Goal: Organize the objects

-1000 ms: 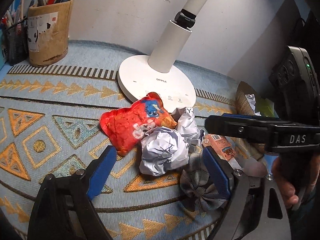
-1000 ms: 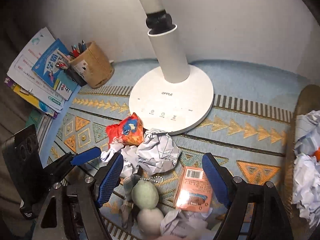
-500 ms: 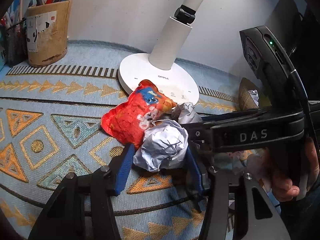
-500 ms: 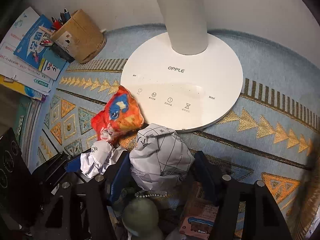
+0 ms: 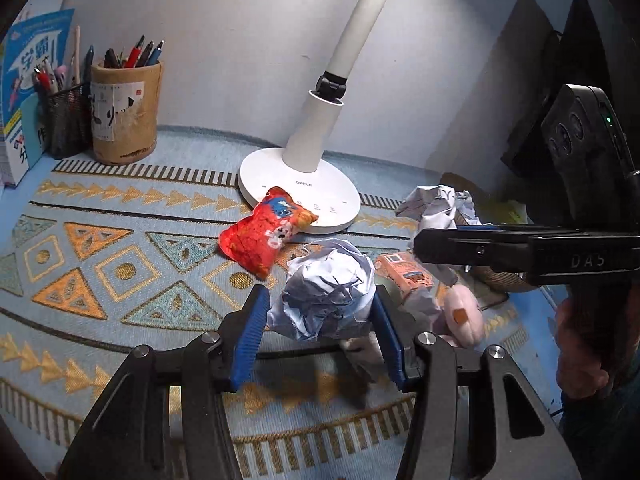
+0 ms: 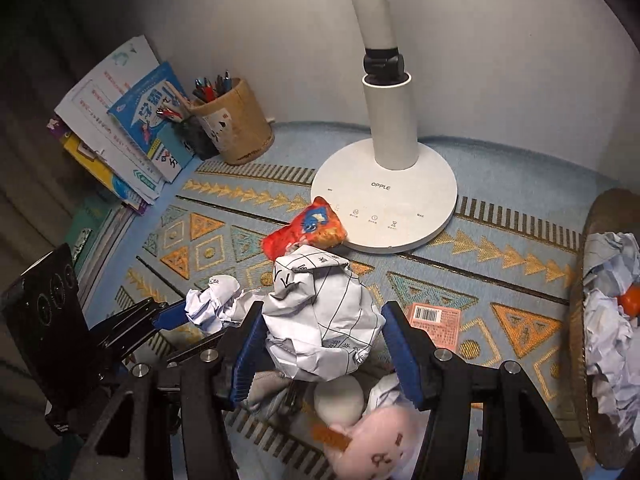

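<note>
Pickup step: left gripper (image 5: 320, 312) clenched on crumpled paper ball (image 5: 326, 288), right gripper (image 6: 324, 328) clenched on gridded paper wad (image 6: 320, 316); next, carry both to brown basket (image 6: 580, 320) at right edge.

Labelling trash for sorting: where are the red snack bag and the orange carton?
red snack bag (image 5: 266, 240), left wrist view, middle of the bag.
orange carton (image 6: 436, 326), right wrist view, barcode face.

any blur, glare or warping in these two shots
Left wrist view: strong fisheye bend in the mat's stripes, dark vignetted corners; the pink plush is soft with blur. Right wrist view: the same bowing, the lamp base bright but readable, the plush at the bottom edge smeared.
</note>
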A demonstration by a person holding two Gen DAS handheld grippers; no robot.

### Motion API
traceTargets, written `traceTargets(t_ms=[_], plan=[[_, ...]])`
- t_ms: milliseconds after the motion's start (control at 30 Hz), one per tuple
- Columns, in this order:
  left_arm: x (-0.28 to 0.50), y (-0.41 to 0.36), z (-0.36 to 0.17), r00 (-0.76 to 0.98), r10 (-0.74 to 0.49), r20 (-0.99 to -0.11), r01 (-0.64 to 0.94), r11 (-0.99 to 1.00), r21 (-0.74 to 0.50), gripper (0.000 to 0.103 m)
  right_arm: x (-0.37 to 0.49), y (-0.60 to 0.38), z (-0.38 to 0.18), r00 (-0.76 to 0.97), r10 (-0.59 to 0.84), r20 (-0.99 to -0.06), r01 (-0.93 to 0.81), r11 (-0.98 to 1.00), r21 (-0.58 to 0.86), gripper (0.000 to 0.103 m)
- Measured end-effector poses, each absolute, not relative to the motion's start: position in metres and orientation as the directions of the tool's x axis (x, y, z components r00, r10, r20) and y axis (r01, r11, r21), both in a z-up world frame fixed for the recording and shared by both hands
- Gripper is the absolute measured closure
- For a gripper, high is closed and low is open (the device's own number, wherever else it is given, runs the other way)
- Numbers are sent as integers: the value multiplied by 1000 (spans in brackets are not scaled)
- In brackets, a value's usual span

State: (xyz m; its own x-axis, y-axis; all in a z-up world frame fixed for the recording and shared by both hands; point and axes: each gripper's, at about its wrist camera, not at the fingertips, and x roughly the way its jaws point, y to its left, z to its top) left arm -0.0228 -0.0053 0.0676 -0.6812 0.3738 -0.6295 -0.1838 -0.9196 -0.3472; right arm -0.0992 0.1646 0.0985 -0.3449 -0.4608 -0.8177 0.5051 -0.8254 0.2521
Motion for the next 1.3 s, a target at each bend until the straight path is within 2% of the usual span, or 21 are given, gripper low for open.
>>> traceTargets(t_ms=[133, 267, 367, 533, 600, 633, 667, 733, 833, 933, 1033, 1133, 1300], plan=[[7, -7, 82, -699, 369, -613, -200, -923, -328, 54, -62, 187, 116, -373, -491, -788, 502, -821, 274, 46], [40, -13, 78, -686, 354, -635, -212, -933, -291, 54, -13, 210, 112, -373, -509, -776, 500, -814, 294, 45], [61, -12, 62, -657, 334, -676, -219, -942, -253, 54, 26, 223, 91, -410, -438, -800, 481, -849, 219, 45], [74, -3, 27, -543, 357, -760, -252, -933, -258, 54, 59, 234, 46, -445, -256, -858, 413, -909, 58, 45], [79, 3, 23, -547, 336, -767, -264, -938, -223, 51, 64, 232, 36, -465, -199, -863, 403, -915, -6, 45], [82, 5, 24, -555, 326, -765, -269, -941, -206, 41, 66, 231, 33, -473, -177, -863, 398, -917, -30, 42], [82, 5, 23, -557, 308, -771, -262, -946, -189, 23, 67, 231, 32, -474, -170, -864, 398, -917, -38, 39], [84, 4, 23, -564, 281, -776, -238, -956, -173, 13, 71, 232, 30, -473, -187, -861, 405, -914, -24, 35], [88, 1, 25, -570, 271, -775, -235, -958, -163, 13, 78, 234, 32, -474, -224, -852, 410, -912, 11, 33], [87, 1, 23, -551, 298, -780, -242, -951, -192, 13, 83, 239, 33, -481, -246, -841, 394, -918, 44, 22], [84, 10, 19, -521, 326, -789, -262, -941, -216, 14, 86, 245, 35, -474, -296, -829, 381, -918, 109, 21], [88, 20, 16, -517, 300, -802, -281, -944, -172, 14, 87, 246, 35, -463, -335, -821, 378, -912, 160, 21], [103, 14, 17, -511, 323, -797, -281, -939, -200, 12, 88, 236, 34, -454, -371, -810, 406, -895, 183, 21]])
